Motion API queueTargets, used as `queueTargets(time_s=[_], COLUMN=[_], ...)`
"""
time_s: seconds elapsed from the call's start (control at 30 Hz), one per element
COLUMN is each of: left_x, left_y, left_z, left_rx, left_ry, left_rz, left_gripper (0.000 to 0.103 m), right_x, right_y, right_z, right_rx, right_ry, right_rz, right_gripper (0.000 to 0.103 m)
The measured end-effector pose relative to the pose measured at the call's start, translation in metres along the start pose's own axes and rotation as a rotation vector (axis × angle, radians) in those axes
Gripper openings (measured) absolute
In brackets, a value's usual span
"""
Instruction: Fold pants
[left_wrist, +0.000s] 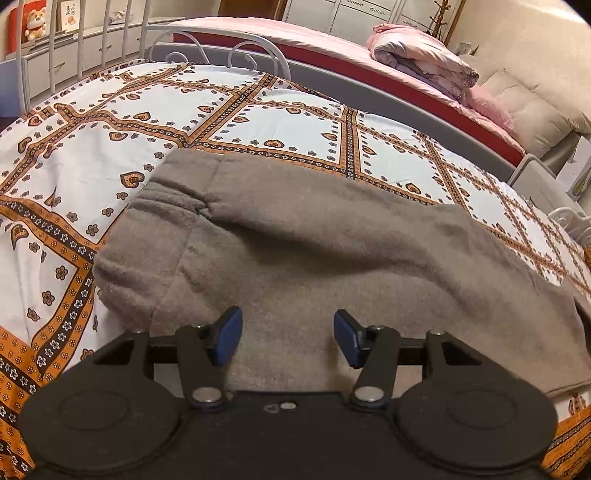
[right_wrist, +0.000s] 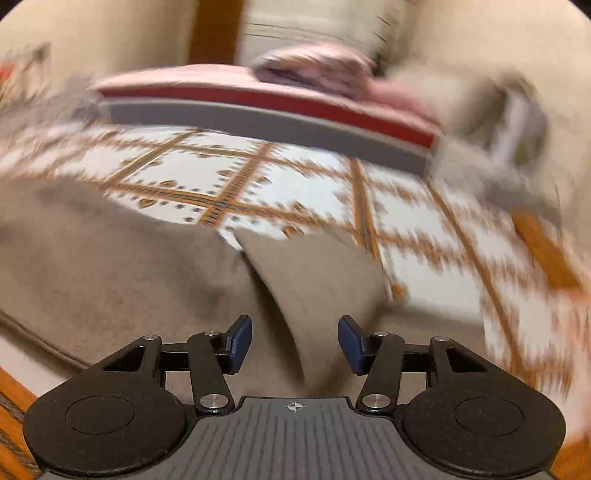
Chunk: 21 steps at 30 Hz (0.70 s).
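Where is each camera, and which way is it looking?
Left wrist: on the left gripper, facing forward over the brown pants on the patterned bedsheet; only its open blue-padded fingers show.
Right wrist: on the right gripper, facing a raised fold of the pants; blurred, open fingers only.
Both share the pants, bedsheet and pink bed behind.
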<state>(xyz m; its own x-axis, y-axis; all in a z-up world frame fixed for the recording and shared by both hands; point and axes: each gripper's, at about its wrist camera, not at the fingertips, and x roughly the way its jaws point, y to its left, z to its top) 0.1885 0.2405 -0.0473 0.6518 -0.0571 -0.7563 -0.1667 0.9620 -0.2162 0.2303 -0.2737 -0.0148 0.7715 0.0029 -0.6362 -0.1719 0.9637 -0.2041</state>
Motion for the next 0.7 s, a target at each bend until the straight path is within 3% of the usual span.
queueTargets(time_s=[0.13,0.17,0.2,0.27,0.33,0.37,0.47,0.57,0.63,0.67,0.7], left_x=[0.001,0.001,0.001,0.0,0.0,0.0,0.0,0.0,0.0,0.001,0.001], left_y=[0.001,0.001,0.001,0.001,0.001,0.002,0.004,0.004,0.002,0.002,0.001], left_z=[0.0,0.0,0.0,0.0,-0.001,-0.001,-0.001,0.0,0.0,0.0,0.0], left_rx=[0.002,-0.002,-0.005,-0.003,0.007,0.009,-0.007,-0.007,-0.004,-0.001,0.002], left_ry=[0.003,0.002,0.001,0.0,-0.001,-0.002,-0.004,-0.004,-0.003,-0.002,-0.001], left_rz=[-0.003,-0.004,-0.005,-0.005,-0.007,-0.011,-0.022,-0.017,-0.013,-0.011,-0.01], left_gripper=[0.047,0.047,0.047,0.047,0.047,0.047,0.047,0.048,0.048,0.049,0.049], right_x=[0.03,0.033,0.034,0.02,0.0,-0.004,-0.001,-0.008,-0.009,-0.009,-0.01], right_y=[0.014,0.012,0.005,-0.025,-0.07,-0.092,-0.126,-0.139,-0.142,-0.143,-0.144], right_z=[0.013,0.015,0.015,0.014,0.002,-0.012,-0.052,-0.063,-0.06,-0.059,-0.059], right_rx=[-0.134,-0.137,-0.104,0.096,0.386,0.52,0.693,0.761,0.732,0.726,0.717], right_ry=[0.016,0.01,0.017,-0.031,-0.054,-0.029,0.094,0.045,0.015,0.005,-0.009], right_rz=[-0.017,-0.021,-0.033,-0.041,-0.048,-0.051,-0.024,0.05,0.043,0.03,0.014], right_gripper=[0.048,0.014,0.002,0.002,0.002,0.002,0.002,0.011,0.03,0.055,0.067])
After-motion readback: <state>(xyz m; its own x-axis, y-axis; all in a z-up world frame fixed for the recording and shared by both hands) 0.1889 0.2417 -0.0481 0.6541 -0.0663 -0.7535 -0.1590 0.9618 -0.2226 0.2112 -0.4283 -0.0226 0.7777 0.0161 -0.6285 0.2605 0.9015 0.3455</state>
